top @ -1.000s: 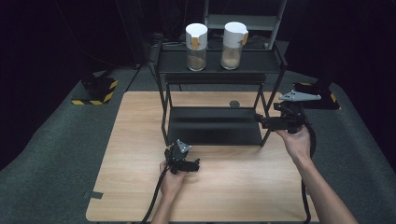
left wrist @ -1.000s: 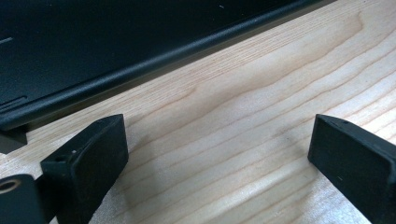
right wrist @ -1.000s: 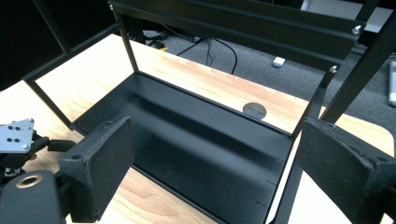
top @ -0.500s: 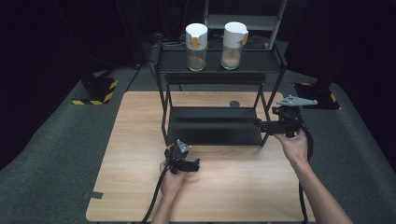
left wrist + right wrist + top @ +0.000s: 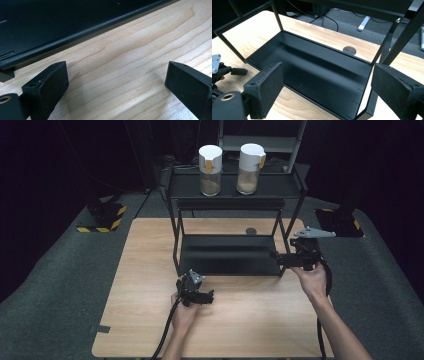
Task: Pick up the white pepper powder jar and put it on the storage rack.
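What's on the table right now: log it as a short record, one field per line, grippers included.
surface: wooden table
rack: black two-shelf rack at the far middle
top shelf: two white-lidded jars, side by side, upright
lower shelf: bare
left gripper: low over the table in front of the rack, jaws open, holding nothing
right gripper: by the rack's right front leg, jaws open, aimed at the lower shelf

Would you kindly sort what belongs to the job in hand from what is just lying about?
In hand:
black metal two-tier rack
right gripper, open
left gripper, open

Lying about:
two white-lidded jars
round grey disc
yellow-and-black striped stand feet
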`<state>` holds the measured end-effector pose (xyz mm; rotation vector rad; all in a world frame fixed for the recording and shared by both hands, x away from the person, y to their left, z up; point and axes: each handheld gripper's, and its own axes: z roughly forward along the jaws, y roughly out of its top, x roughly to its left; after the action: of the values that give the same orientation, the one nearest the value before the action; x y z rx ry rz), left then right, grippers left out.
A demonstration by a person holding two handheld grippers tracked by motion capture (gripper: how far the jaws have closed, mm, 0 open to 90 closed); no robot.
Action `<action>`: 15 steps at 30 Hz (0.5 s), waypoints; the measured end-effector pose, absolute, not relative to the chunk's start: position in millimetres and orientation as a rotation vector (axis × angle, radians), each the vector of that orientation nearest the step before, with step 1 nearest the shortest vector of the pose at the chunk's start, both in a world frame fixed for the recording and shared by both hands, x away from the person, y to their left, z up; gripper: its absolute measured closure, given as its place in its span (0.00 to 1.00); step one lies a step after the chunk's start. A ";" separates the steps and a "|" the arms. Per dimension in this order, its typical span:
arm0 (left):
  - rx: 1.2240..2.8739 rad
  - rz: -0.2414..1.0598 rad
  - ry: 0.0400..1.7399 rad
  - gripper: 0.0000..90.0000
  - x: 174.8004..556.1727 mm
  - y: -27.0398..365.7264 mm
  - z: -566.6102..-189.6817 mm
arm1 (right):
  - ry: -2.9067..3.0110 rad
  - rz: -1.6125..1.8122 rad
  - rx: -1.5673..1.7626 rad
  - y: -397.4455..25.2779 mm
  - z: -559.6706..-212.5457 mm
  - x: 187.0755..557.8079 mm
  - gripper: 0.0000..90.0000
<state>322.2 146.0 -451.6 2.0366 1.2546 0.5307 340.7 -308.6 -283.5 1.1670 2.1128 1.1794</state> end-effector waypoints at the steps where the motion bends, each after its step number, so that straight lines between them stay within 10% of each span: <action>1: 2.037 0.531 1.255 0.05 322.2 146.0 -451.6 | 2.113 1.179 1.166 -308.3 -284.6 340.8 0.12; 15: 2.036 0.531 1.255 0.05 322.2 145.9 -451.6 | 2.129 1.156 1.181 -302.8 -301.2 341.3 0.12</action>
<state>322.2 145.9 -451.6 2.0364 1.2548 0.5306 341.3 -302.8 -301.2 1.1811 2.1286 1.1560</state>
